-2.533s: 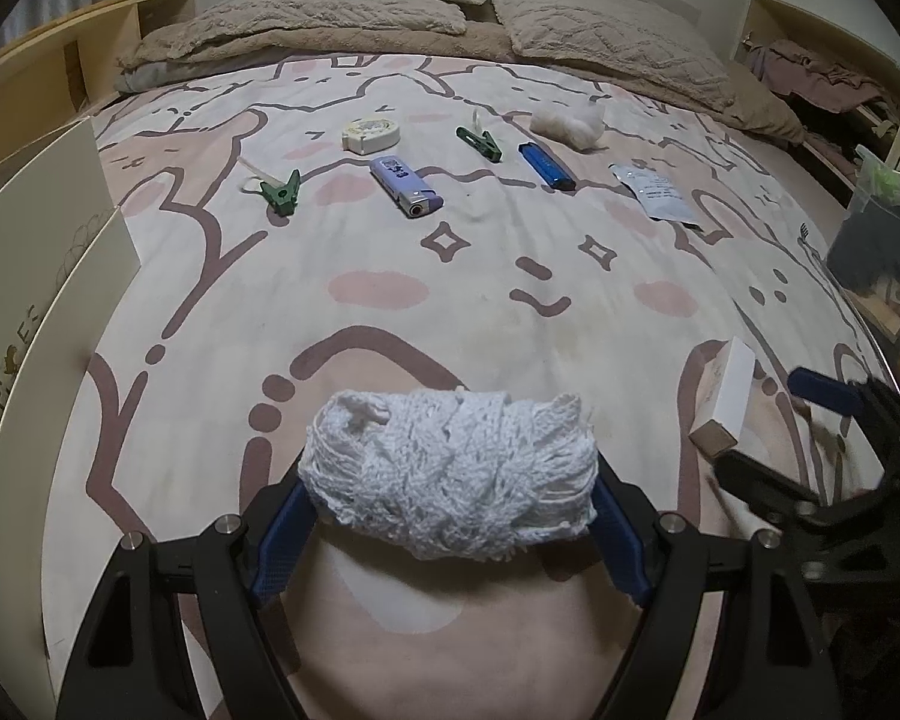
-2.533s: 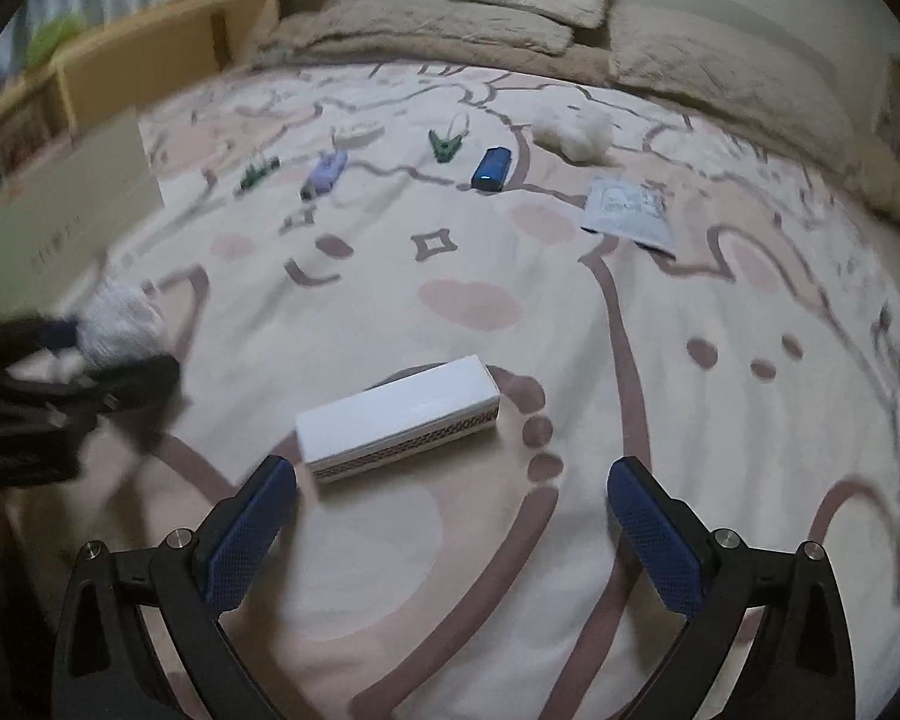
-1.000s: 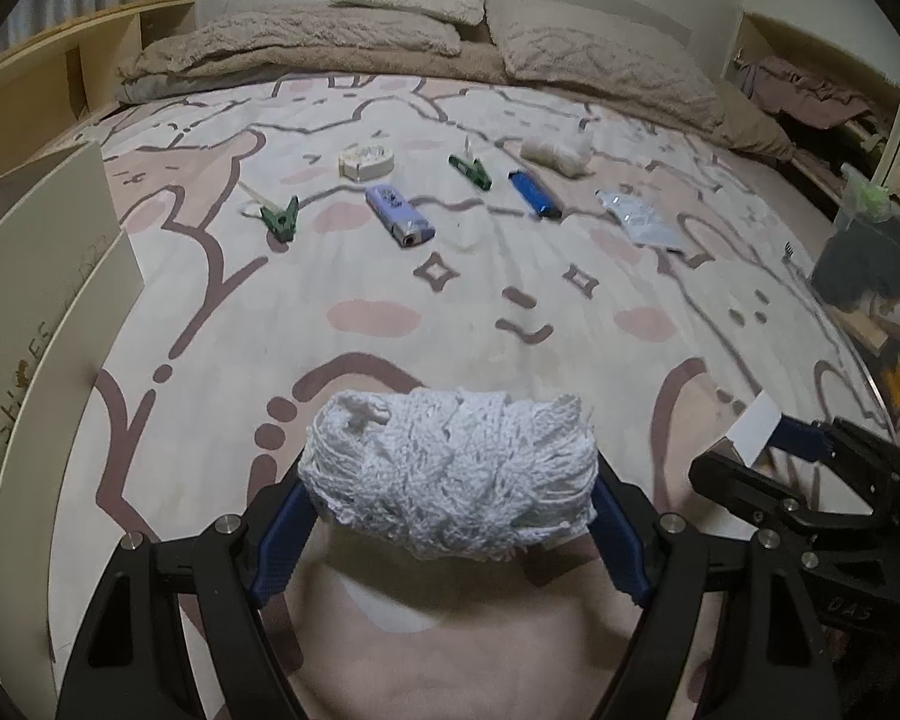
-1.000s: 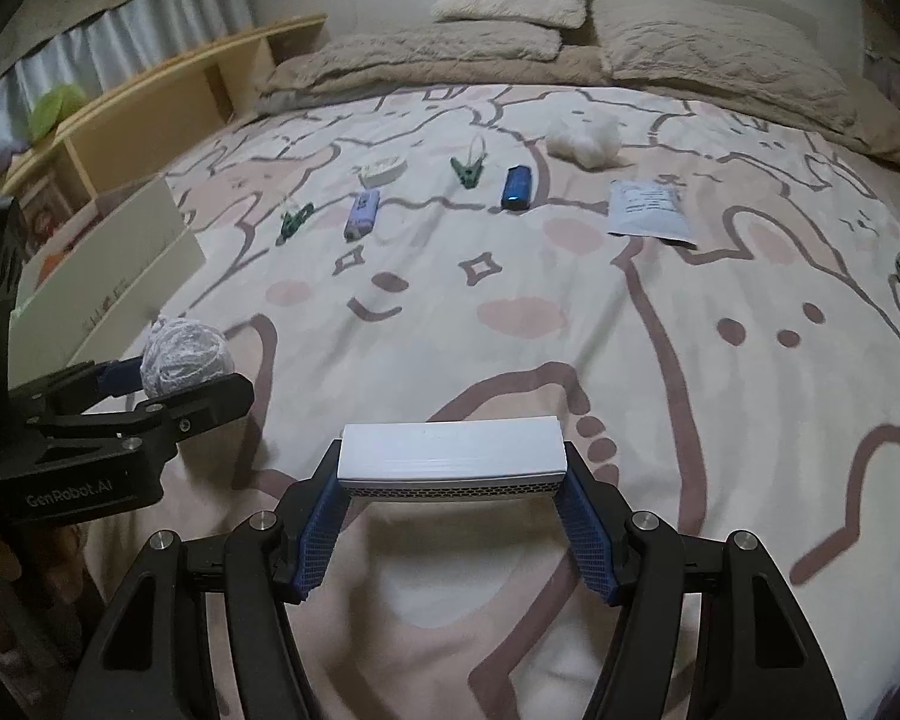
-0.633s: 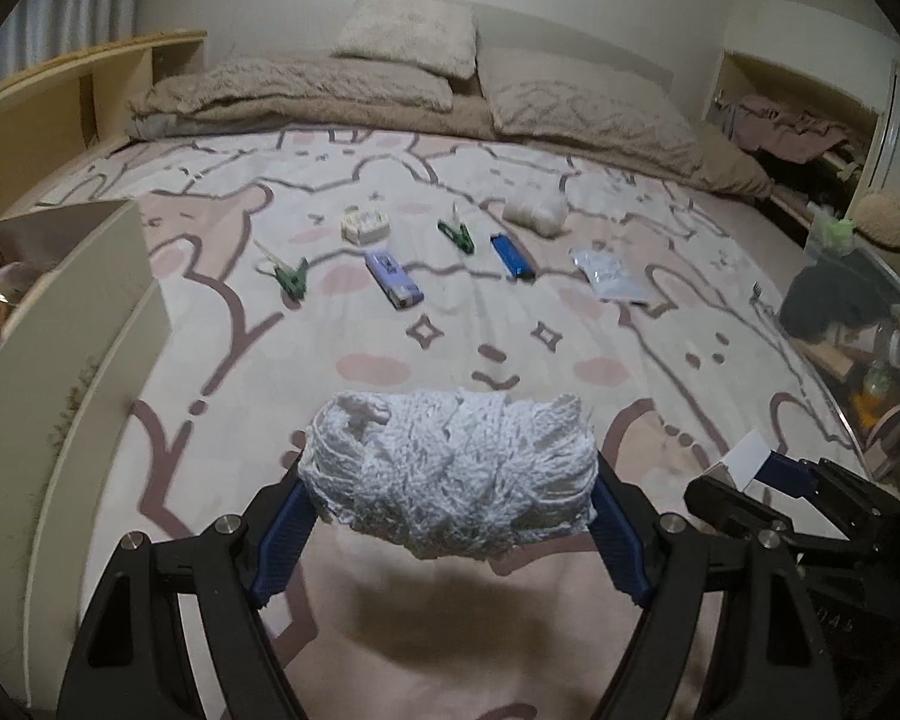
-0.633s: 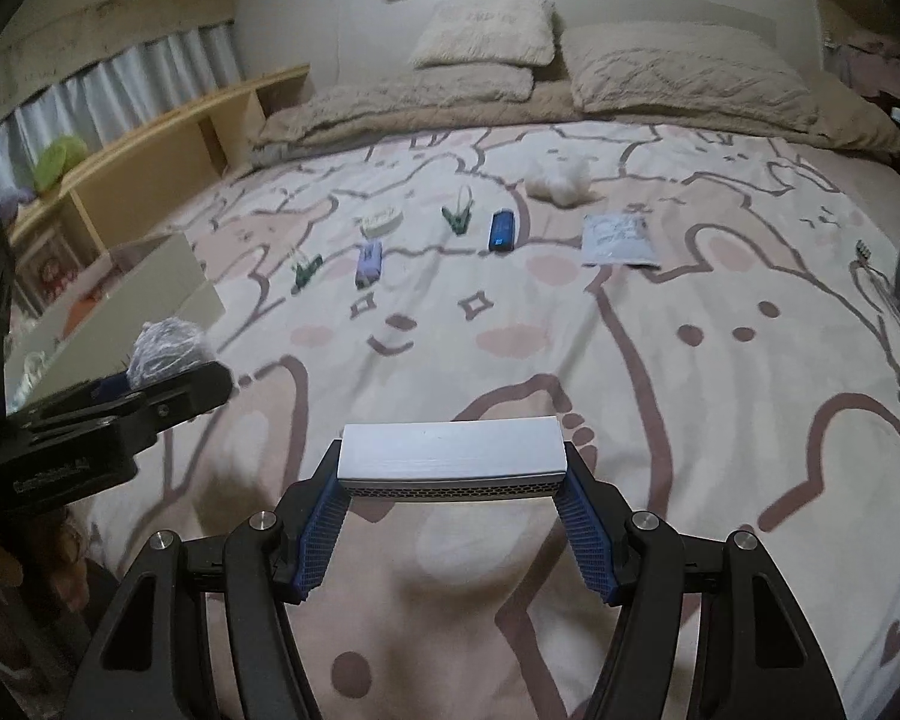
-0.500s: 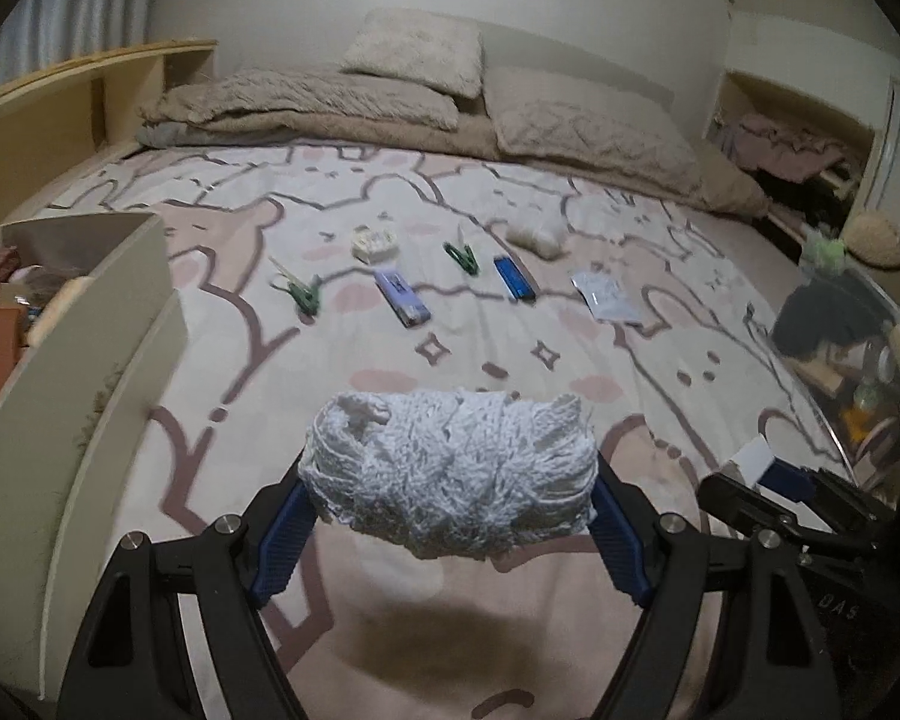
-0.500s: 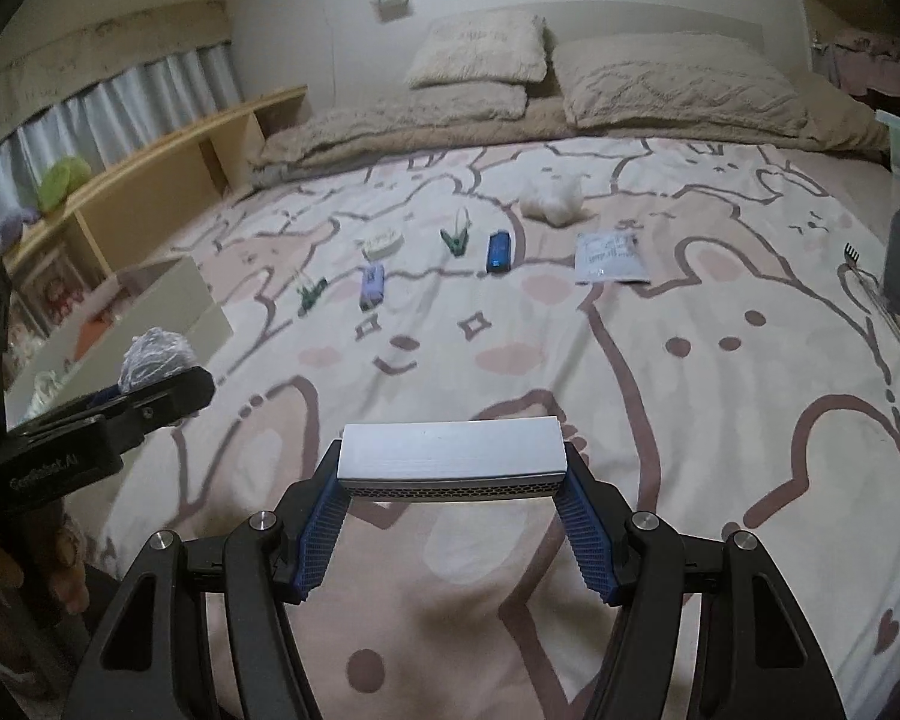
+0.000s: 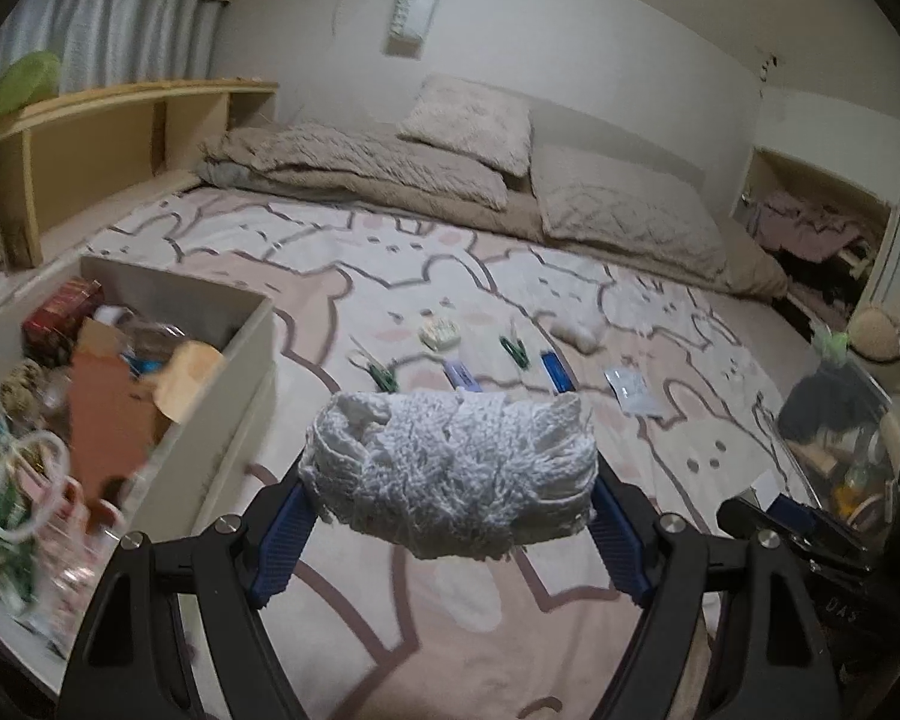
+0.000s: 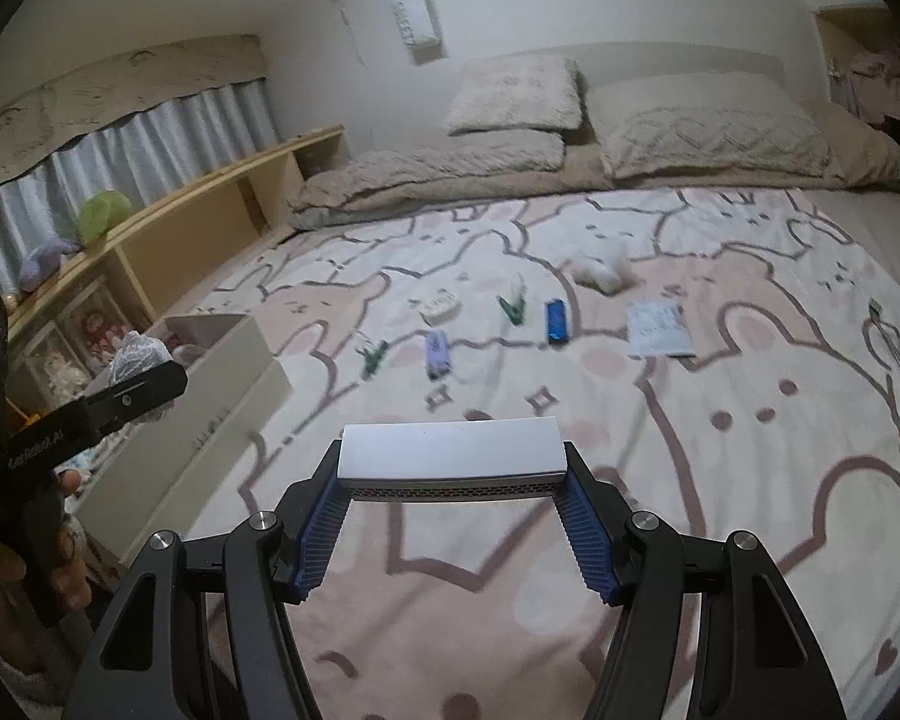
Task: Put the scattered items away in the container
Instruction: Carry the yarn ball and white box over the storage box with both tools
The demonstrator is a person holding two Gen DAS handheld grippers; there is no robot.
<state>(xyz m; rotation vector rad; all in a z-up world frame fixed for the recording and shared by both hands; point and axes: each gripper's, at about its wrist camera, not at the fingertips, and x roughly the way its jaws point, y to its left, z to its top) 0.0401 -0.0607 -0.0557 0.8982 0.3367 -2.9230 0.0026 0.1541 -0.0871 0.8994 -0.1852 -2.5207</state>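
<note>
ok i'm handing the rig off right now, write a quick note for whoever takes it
Left claw: shut on the white knitted yarn bundle, lifted off the bed.
Right claw: shut on the white rectangular box, also lifted.
Container: the cream open box to the left, already holding assorted items.
Left on the patterned bedspread: two green clips, purple and blue lighters, a white packet, and other small items.

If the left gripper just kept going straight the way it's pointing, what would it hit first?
Probably the bedspread. The left gripper, shut on the white knitted bundle, aims down toward the row with the purple lighter. The storage box sits off to its left. Depth is unclear.
</note>
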